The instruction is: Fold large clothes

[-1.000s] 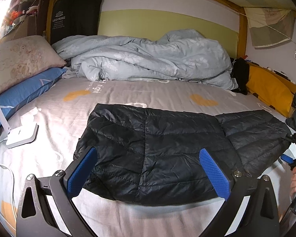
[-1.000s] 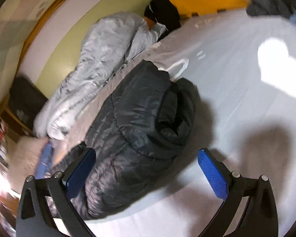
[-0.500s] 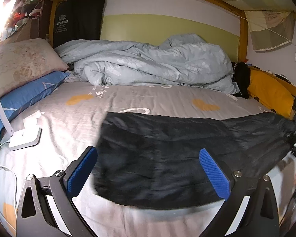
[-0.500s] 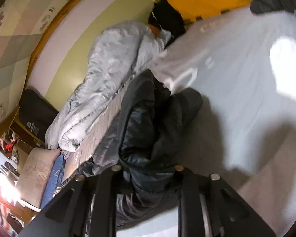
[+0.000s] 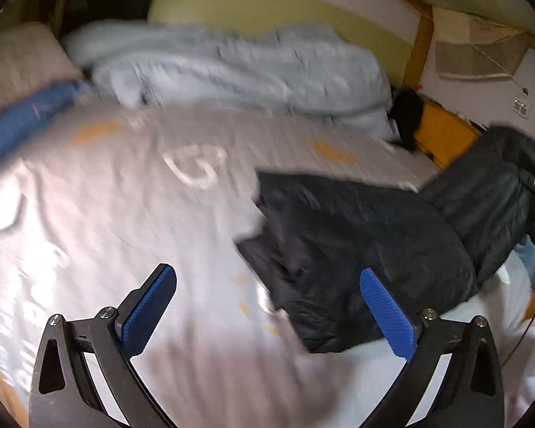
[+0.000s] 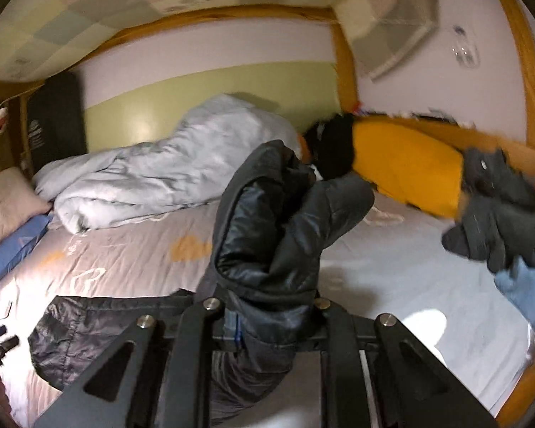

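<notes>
The jaws of the left gripper (image 5: 267,310) stand wide apart and grasp nothing; its blue pads (image 5: 149,308) hover above the grey bed sheet (image 5: 107,214), with the near edge of the black puffer jacket (image 5: 360,249) lying between them toward the right pad. The left tool is held low over the near side of the bed, pointing toward the far wall; this view is blurred.

The right gripper (image 6: 267,306) has its jaws clenched on a bunched fold of the black puffer jacket (image 6: 267,228), and the pads are hidden by the fabric. It is held above the bed, so the gripped part of the jacket rises in a thick hump in front of the camera, while the rest trails down to the left and lies flat on the sheet at the near left.

A rumpled pale blue duvet (image 6: 153,174) is heaped along the far side of the bed. A yellow cushion (image 6: 410,167) leans against the wooden rail at the right, with dark grey clothing (image 6: 499,207) beside it. A beige pillow (image 6: 3,199) rests on a blue pillow (image 6: 14,249) at the far left.
</notes>
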The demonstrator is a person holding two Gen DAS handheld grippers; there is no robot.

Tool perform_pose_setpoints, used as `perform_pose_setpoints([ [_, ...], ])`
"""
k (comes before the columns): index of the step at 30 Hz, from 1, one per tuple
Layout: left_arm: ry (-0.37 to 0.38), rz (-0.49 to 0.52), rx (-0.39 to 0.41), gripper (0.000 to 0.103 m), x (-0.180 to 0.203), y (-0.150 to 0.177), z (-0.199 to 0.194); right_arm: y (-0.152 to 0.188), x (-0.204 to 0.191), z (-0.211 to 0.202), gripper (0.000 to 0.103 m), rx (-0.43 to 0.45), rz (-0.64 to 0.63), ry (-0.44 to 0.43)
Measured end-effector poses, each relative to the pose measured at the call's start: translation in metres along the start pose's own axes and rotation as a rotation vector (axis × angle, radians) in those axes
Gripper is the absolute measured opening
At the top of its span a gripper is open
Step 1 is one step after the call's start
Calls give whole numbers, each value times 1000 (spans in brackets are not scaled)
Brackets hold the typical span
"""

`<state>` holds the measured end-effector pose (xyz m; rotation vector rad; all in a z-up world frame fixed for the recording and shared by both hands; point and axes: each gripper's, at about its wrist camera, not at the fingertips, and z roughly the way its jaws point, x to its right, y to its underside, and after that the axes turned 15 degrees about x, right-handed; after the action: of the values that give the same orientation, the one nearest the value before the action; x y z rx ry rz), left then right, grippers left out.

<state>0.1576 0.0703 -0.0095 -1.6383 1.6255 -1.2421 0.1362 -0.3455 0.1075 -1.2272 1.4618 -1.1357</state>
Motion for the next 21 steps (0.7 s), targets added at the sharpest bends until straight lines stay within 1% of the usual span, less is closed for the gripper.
perform_pose_setpoints([
  [1,11,-4,-32,88,1,5,8,-1,-8,-4,17,8,-1,-27],
  [2,17,-4,-65,82,2,10,17,-2,-18,-8,17,18,0,-61],
  [3,21,-7,-90,72,3,14,23,-2,-25,-11,17,27,3,-82],
  [4,37,-21,-109,63,4,19,28,-2,-33,-14,17,35,6,-105],
  [5,55,-42,-119,56,3,21,32,-2,-45,-18,17,42,8,-133],
  [6,77,-62,-127,39,3,21,34,0,-56,-22,18,47,6,-165],
  [7,101,-80,-133,28,3,21,36,1,-63,-24,18,49,6,-183],
  [8,103,-86,-126,27,4,20,36,4,-75,-26,18,47,10,-218],
  [9,92,-84,-110,22,4,18,35,8,-86,-27,18,38,16,-251],
  [10,88,-81,-100,20,4,17,35,12,-93,-27,18,31,23,-269],
  [12,76,-79,-88,20,4,16,37,25,-112,-26,18,-4,59,-340],
  [14,75,-93,-90,20,1,16,38,37,-128,-21,18,-32,64,-382],
  [18,74,-94,-96,20,1,18,39,70,-161,-7,19,-140,58,-457],
  [21,73,-83,-96,20,1,17,40,93,-175,-3,19,-197,36,-480],
])
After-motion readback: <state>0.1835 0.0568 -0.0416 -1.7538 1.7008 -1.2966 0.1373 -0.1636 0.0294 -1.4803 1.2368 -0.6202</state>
